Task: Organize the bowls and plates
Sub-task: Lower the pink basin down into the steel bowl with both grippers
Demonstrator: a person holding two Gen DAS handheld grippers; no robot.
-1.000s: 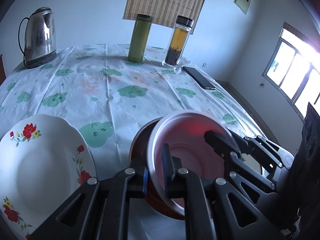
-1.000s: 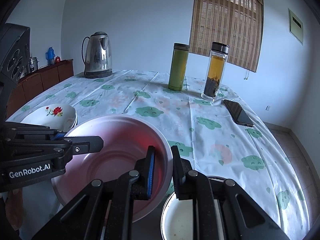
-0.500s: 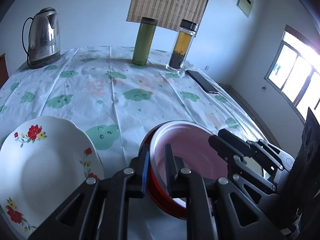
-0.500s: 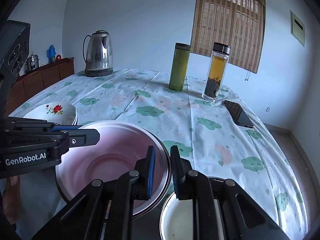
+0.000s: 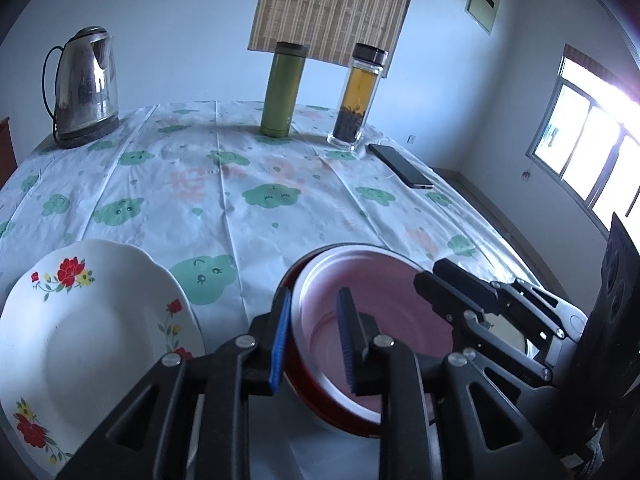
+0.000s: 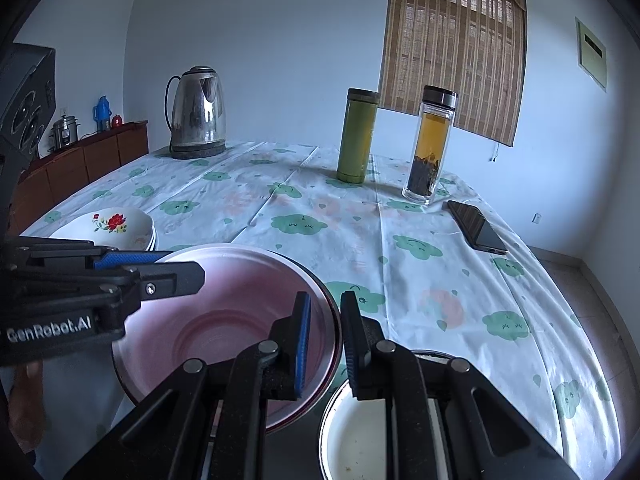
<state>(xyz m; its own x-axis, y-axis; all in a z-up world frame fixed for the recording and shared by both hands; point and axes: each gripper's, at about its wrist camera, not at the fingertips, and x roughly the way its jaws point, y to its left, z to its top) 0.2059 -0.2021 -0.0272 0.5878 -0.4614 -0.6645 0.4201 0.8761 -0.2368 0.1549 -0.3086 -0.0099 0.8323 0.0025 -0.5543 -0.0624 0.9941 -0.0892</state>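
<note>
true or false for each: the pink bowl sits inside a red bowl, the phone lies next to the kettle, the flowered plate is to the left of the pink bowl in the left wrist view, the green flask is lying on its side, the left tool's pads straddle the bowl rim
1. The pink bowl sits nested in a red bowl. True.
2. The phone lies next to the kettle. False: it lies by the glass tea bottle, far across the table from the kettle.
3. In the left wrist view the flowered plate is left of the pink bowl. True.
4. The green flask lies on its side. False: it stands upright.
5. The left tool has its pads either side of the bowl rim. True; its jaws have just been opening, with a gap showing at the pads.
</note>
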